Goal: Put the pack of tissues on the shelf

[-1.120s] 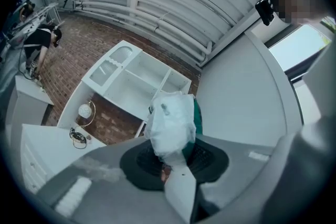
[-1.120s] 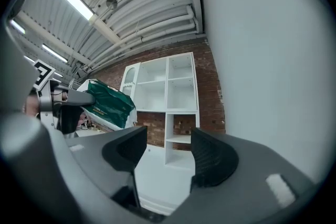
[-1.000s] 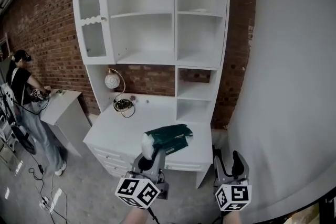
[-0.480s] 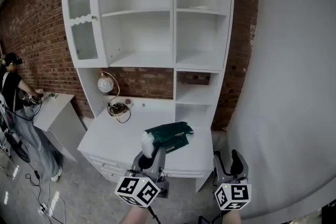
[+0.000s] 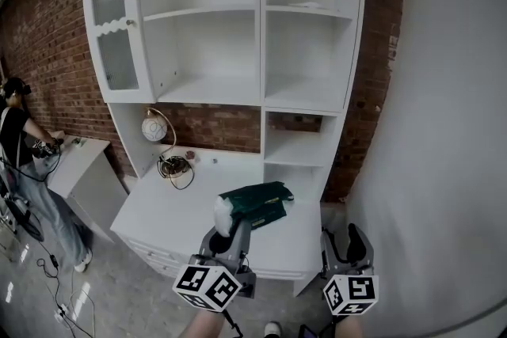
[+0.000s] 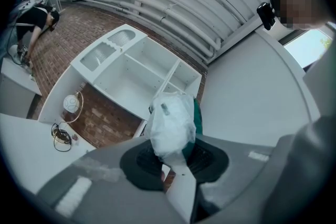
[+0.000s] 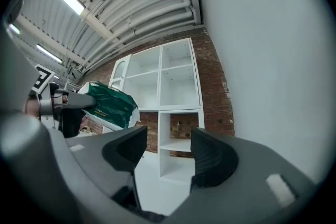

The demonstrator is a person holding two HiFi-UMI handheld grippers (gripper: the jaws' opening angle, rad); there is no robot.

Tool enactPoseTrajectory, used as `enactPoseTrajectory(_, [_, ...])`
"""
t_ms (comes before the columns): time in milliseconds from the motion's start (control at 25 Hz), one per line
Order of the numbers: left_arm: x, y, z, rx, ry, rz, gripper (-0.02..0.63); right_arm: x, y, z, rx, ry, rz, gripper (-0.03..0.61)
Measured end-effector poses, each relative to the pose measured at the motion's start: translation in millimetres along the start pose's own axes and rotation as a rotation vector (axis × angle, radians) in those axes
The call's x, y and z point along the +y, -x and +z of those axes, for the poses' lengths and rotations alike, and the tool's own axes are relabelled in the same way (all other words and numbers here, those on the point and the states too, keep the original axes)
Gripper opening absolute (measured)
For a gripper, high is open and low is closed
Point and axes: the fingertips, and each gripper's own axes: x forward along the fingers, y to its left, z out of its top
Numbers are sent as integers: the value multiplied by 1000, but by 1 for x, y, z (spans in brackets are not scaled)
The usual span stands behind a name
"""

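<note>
Carriage is the step in hand, as I judge it: the pack (image 5: 255,204) hangs in the air in front of the shelf (image 5: 238,100), lower than its open bays and above the desk (image 5: 170,211) at its foot, so it has yet to be brought up and in. The pack is pinched by the left gripper (image 5: 227,227) at its white film end only, jaws pressed on the wrapper, with the green body sticking out toward the shelf. A hold on loose film may slip or let the pack swing, so a slow, level approach seems wise. Aim the far end into a bay wide enough for it, and let go only once the underside rests on a board. The shelf's small lower right bays look nearest; its big left bays give more room. The right gripper (image 5: 347,243) is empty, jaws spread, with only the shelf's right bays seen between them; it could steady the far end if it sags. Both grippers sit low before the shelf, side by side, pointing at it and tilted slightly upward, the left before its middle, the right before its right edge.
</note>
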Motion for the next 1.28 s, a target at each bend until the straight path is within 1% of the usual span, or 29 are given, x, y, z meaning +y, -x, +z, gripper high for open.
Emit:
enactPoseTrajectory(120, [0, -25, 1, -10, -12, -6, 98, -14, -23, 8, -14, -2, 11, 265])
enactPoseTrajectory(400, [-8, -76, -3, -37, -2, 4, 98, -46, -67, 20, -33, 7, 54, 265])
enactPoseTrajectory(600, [-7, -99, -8, -44, -8, 11, 98, -57, -90, 20, -30, 11, 86, 265])
enactPoseTrajectory(1000, [15, -115, -24, 4, 4, 30, 98, -51, -115, -9, 21, -23, 111, 265])
enactPoseTrajectory(1160, [25, -127, -30, 38, 22, 15, 98, -46, -127, -18, 35, -53, 106, 265])
enactPoseTrajectory(1280, [31, -137, -33, 59, 33, -14, 98, -43, -133, -21, 40, -75, 111, 265])
